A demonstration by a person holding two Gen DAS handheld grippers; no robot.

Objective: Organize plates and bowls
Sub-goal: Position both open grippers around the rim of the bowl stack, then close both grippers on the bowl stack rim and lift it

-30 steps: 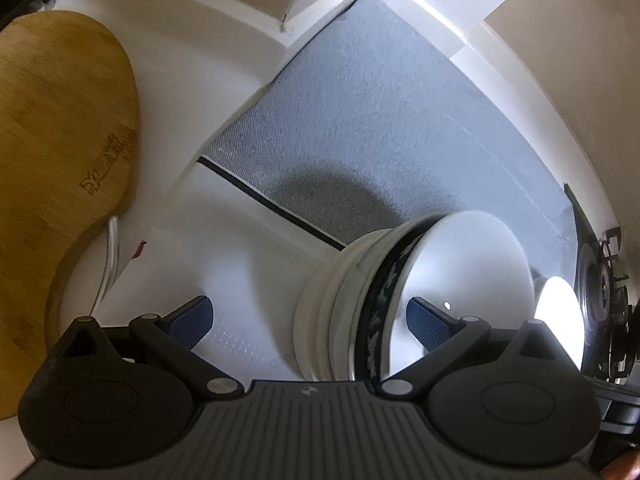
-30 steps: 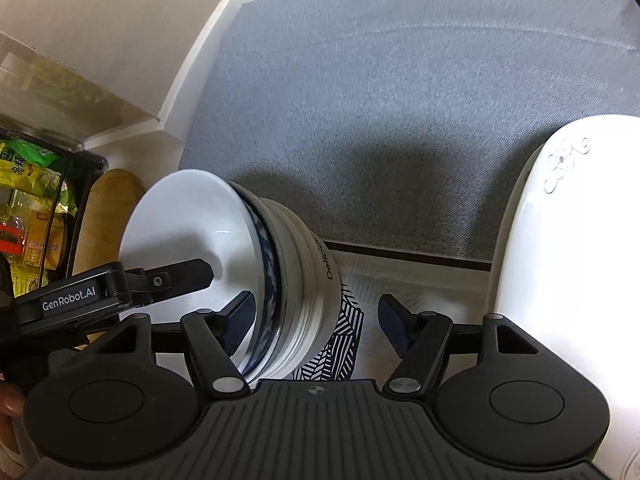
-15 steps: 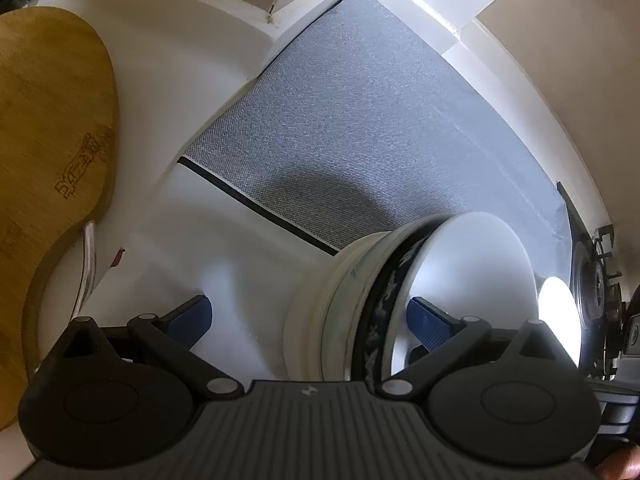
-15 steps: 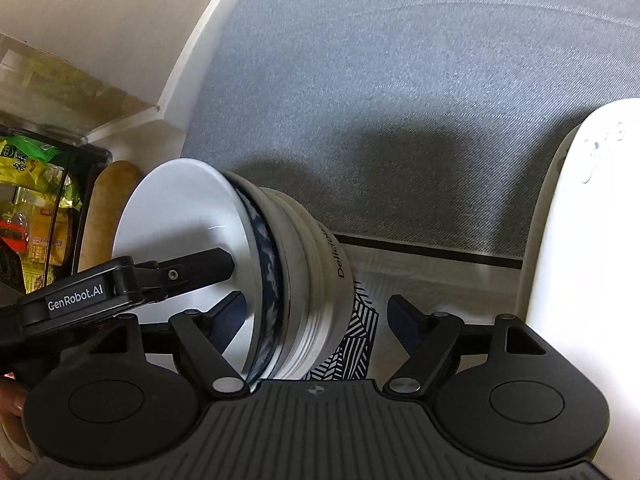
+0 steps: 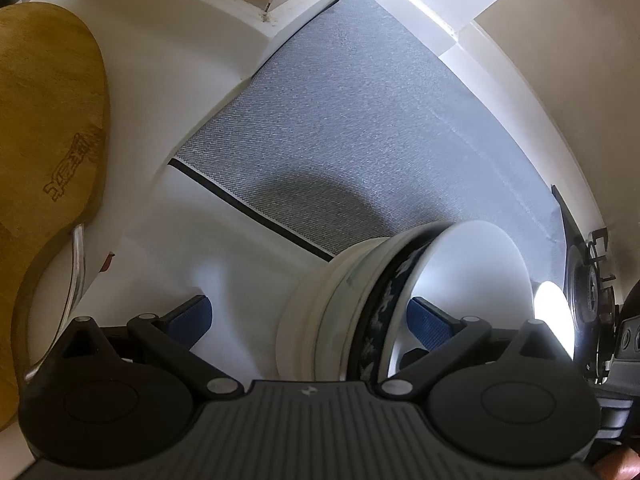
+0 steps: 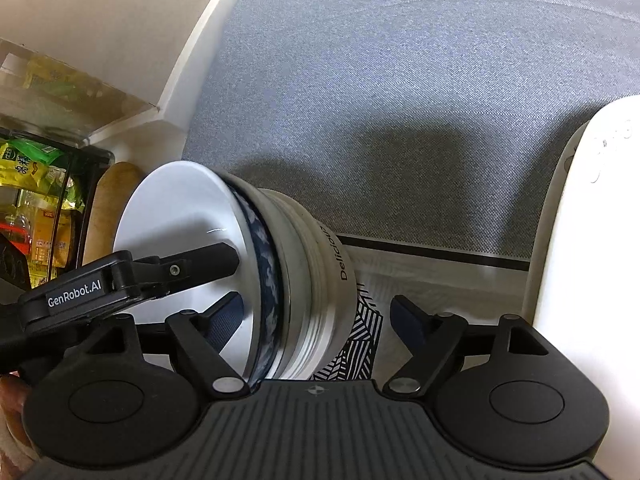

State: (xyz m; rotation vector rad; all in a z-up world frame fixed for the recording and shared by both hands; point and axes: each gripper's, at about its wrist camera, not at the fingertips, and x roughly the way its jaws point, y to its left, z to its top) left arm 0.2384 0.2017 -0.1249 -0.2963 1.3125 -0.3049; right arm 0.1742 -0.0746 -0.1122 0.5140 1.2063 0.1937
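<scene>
i am straddling the nested bowls with both the left gripper and right gripper wide apart, judging the glazed stack heavy, slippery and breakable, best pinched at the rim.

In the right wrist view the bowl stack has slid lower in the frame, the left gripper reaches further into the top bowl, and the white plate has shifted toward the right edge.
</scene>
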